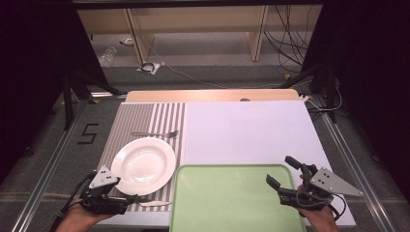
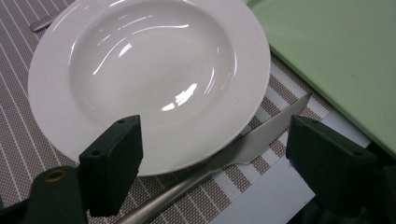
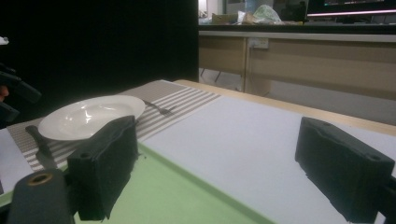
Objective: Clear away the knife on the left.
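A pale grey table surface (image 1: 246, 130) is shown from above, with a green tray (image 1: 232, 198) laid at its near edge and a striped placemat (image 1: 145, 121) spread over its left part. On the placemat a white deep plate (image 1: 143, 164) is set, its right rim just beside the tray's left edge. A fork (image 1: 155, 133) is laid across the stripes beyond the plate, apart from it. A table knife (image 1: 153, 204) is laid on the placemat at the plate's near side, its blade (image 2: 266, 133) pointed toward the tray and partly tucked under the plate's rim in the left gripper view.

The left gripper (image 1: 129, 198) is held low at the near left corner of the placemat; its jaws are spread wide and nothing is held between them. In the left gripper view the knife is seen running between the two jaws, one jaw being placed over the plate's near rim and the other near the tray's corner. The right gripper (image 1: 283, 171) is held above the tray's right edge, jaws likewise parted and empty, well apart from the plate and knife
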The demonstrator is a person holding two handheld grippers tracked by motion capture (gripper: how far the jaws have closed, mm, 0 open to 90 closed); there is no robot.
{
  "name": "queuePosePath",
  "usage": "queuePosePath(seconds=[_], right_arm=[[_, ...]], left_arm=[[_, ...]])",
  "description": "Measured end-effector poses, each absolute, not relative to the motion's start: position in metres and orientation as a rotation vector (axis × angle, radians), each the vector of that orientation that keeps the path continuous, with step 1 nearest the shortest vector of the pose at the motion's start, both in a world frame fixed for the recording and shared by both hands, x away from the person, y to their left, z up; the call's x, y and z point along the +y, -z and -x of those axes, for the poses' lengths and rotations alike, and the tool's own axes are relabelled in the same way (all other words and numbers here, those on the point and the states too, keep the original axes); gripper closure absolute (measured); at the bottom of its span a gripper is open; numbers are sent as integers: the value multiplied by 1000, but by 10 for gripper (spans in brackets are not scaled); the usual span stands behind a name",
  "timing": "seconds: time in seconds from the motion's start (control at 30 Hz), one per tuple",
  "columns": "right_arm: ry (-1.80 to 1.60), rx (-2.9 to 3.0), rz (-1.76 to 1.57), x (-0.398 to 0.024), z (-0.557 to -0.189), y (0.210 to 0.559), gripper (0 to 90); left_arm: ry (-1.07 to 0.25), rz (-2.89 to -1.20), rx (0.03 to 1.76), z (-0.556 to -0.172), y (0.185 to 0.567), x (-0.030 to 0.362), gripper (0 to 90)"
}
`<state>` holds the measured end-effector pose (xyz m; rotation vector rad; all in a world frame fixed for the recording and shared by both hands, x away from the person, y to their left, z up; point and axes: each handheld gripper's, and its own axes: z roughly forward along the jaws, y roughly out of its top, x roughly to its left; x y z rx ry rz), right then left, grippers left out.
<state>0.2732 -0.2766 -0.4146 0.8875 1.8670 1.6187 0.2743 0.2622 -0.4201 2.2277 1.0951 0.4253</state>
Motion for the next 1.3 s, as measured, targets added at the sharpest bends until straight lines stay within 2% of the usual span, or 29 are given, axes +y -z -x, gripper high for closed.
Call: queuePosePath(seconds=[0.4,0.9,1.3], right_arm=[[-1613,1878,-873,-275,-273,414,141],[-1616,1890,-862,-274,-273,415,144],[-1619,1889,-861,-273,-273,415,146]], left_arm=[[-388,-2307,1179,-275,432,275,200],[-300,-2467,1238,-294,448,280,212],[-225,-2541,1225,-307,457,276,273]])
